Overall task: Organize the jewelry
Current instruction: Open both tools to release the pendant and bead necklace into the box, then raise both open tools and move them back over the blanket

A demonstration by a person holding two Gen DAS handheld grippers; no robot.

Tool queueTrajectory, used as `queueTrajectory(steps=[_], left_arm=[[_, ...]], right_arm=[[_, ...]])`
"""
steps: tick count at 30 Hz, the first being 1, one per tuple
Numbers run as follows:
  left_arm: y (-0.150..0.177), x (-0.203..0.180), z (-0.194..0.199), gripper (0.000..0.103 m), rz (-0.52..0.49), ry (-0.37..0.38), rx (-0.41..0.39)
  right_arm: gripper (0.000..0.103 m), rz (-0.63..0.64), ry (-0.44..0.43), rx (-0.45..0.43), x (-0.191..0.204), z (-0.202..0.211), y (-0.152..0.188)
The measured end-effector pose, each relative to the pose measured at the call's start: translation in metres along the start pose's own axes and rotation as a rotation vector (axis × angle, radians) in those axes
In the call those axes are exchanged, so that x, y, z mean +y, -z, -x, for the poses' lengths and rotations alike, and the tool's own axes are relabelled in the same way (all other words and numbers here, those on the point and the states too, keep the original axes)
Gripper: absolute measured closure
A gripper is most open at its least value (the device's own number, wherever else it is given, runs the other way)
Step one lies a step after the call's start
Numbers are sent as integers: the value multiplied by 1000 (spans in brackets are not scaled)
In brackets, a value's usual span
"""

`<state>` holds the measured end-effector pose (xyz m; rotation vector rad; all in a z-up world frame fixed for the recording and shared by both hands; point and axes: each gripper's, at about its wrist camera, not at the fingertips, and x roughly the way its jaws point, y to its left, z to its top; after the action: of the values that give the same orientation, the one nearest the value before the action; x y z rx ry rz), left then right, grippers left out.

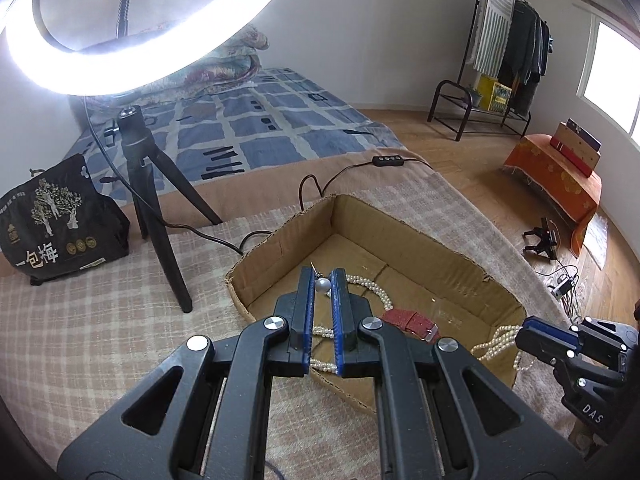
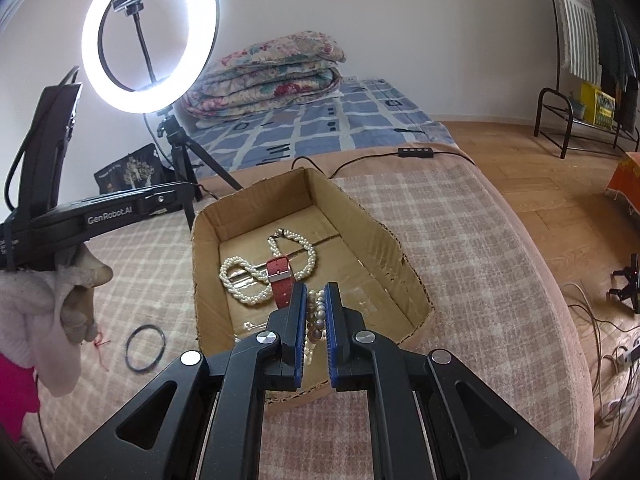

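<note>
A shallow cardboard box (image 1: 404, 236) (image 2: 360, 208) lies on the checked bedspread. In it lie a white pearl necklace (image 2: 248, 276) (image 1: 372, 286) and a red strap (image 2: 280, 280) (image 1: 408, 320). My left gripper (image 1: 322, 276) is shut on a silver ball earring (image 1: 322, 285) with a pin, held above the box. My right gripper (image 2: 316, 292) is shut on a pearl bead strand (image 2: 316, 312) over the box's near end; it also shows in the left wrist view (image 1: 532, 334) with pearls hanging (image 1: 494, 346).
A ring light (image 2: 150, 36) on a black tripod (image 1: 156, 200) stands left of the box, its cable and switch (image 1: 390, 160) behind the box. A black bag (image 1: 56, 220) lies at the left. A black ring (image 2: 145, 347) lies on the bedspread.
</note>
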<state>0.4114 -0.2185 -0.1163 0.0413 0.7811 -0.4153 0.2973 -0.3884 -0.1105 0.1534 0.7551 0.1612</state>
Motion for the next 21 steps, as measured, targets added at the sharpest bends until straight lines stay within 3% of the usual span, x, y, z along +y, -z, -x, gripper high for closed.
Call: queueTrajectory(steps=[8, 9, 10, 11, 12, 13, 15, 18, 21], left_arm=[[-3, -3, 0, 97, -23, -12, 7], [-3, -3, 1, 97, -24, -14, 8], [-3, -3, 1, 91, -24, -17, 10], [-3, -3, 2, 74, -25, -16, 11], [-3, -2, 2, 64, -23, -17, 9], [-3, -2, 5, 53, -21, -22, -4], [-4, -1, 9, 52, -19, -29, -15], [-6, 1, 12, 51, -11, -33, -14], [-6, 2, 20, 45, -15, -36, -23]], right_arm=[[94, 21, 17, 16, 5, -3, 2], [87, 24, 24, 15, 5, -3, 2], [74, 26, 29, 13, 5, -3, 2], [64, 28, 36, 8, 5, -2, 2], [49, 30, 36, 1, 6, 0, 1], [45, 34, 40, -13, 7, 2, 1], [42, 42, 49, -22, 9, 5, -1], [29, 56, 63, -29, 12, 9, -2], [26, 67, 85, -33, 16, 12, -4]])
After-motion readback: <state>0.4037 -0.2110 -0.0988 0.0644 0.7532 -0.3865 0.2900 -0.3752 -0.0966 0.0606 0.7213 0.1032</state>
